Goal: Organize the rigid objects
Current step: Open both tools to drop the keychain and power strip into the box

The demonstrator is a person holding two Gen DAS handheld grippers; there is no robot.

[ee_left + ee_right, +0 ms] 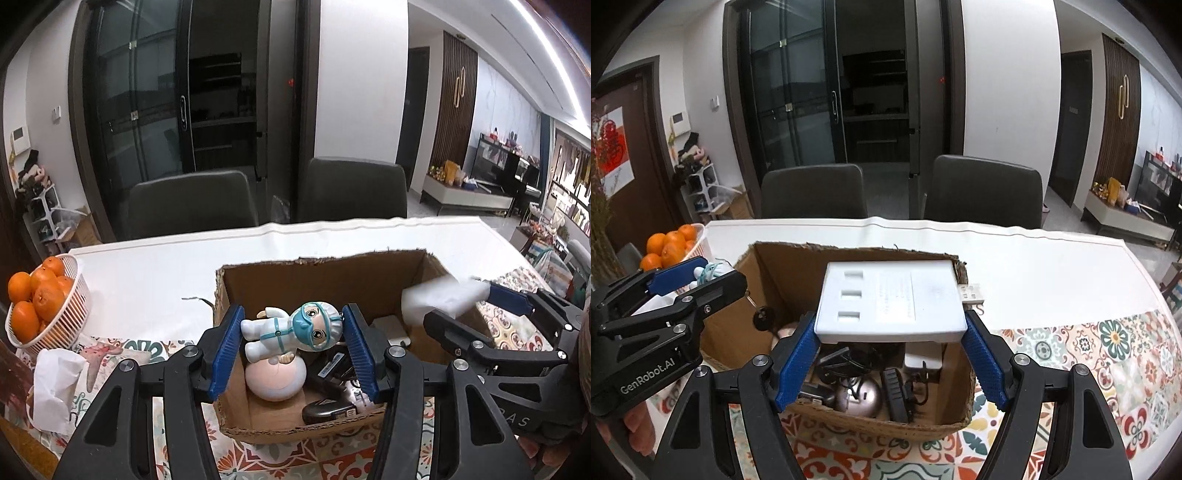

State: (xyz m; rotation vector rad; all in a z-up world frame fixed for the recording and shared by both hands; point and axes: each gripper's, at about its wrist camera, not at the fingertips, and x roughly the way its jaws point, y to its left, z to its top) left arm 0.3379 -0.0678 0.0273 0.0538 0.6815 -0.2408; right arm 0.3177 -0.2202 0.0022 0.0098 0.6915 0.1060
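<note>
An open cardboard box [325, 275] [746, 273] sits on the table, holding dark gadgets, cables and a round pinkish-white ball [275, 378]. My left gripper [291, 339] is shut on a white and teal doll figure [291, 332], held sideways above the box's left part. My right gripper [890, 347] is shut on a flat white device [890, 299] with a USB plug [971, 293], held over the box's middle. The right gripper also shows in the left wrist view [476, 306], blurred, and the left gripper shows at the left of the right wrist view [698, 277].
A white basket of oranges [40, 299] [670, 245] stands at the table's left. Crumpled tissue [55, 387] lies near it. A patterned mat [1089, 354] covers the near table, a white cloth [1034, 266] the far part. Two dark chairs [192, 206] [986, 192] stand behind.
</note>
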